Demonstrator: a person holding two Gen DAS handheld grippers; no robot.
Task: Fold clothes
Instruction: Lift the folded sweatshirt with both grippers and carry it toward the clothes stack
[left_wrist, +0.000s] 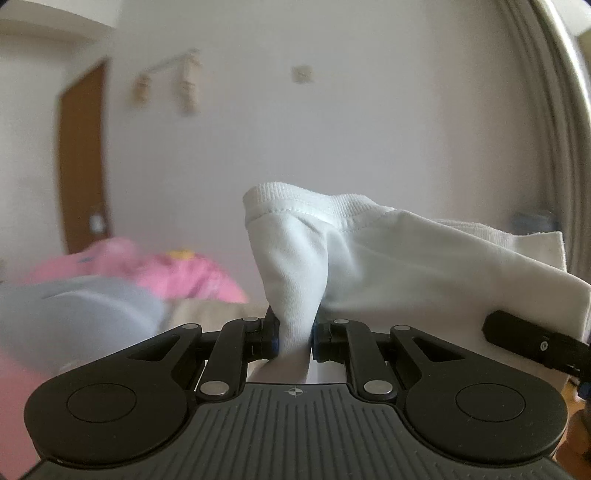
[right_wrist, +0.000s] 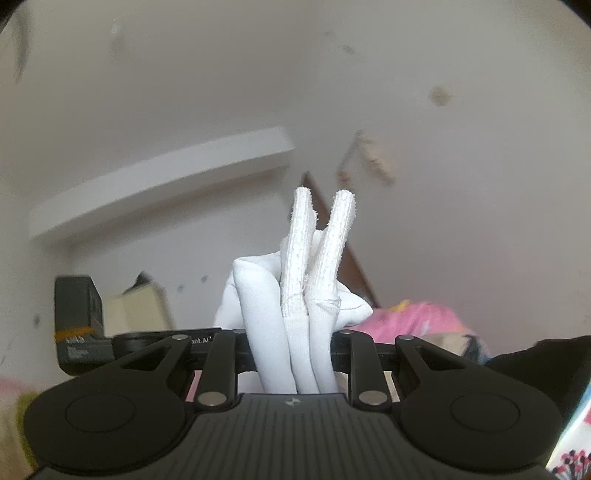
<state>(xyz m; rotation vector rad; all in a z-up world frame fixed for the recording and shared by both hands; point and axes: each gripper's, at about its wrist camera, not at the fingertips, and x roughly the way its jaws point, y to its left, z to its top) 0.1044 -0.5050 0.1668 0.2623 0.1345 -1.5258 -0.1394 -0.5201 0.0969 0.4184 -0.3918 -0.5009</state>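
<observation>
White garment (left_wrist: 388, 258) is the one piece we have hold of, pinched at two places, one per gripper. In the left wrist view our left gripper (left_wrist: 294, 338) has its two fingers closed tight on a twisted neck of the cloth, and from that pinch the fabric fans upward and to the right, showing one ribbed, stitched hem along its top edge. In the right wrist view our right gripper (right_wrist: 295, 343) is clamped on a thicker bunch of the same white garment (right_wrist: 280, 302); we count roughly three folds passing between the fingers, and above the pinch two ribbed edges stand up side by side like a V.

Only the left view shows one brown door (left_wrist: 83, 158) far left of the garment, one pale blue-grey cloth (left_wrist: 74, 317) and the end of the other black gripper low at its right. Only the right view shows a dark boxy device (right_wrist: 79, 325) left of the garment. Both views catch one pink heap of cloth (left_wrist: 184, 275), blurred.
</observation>
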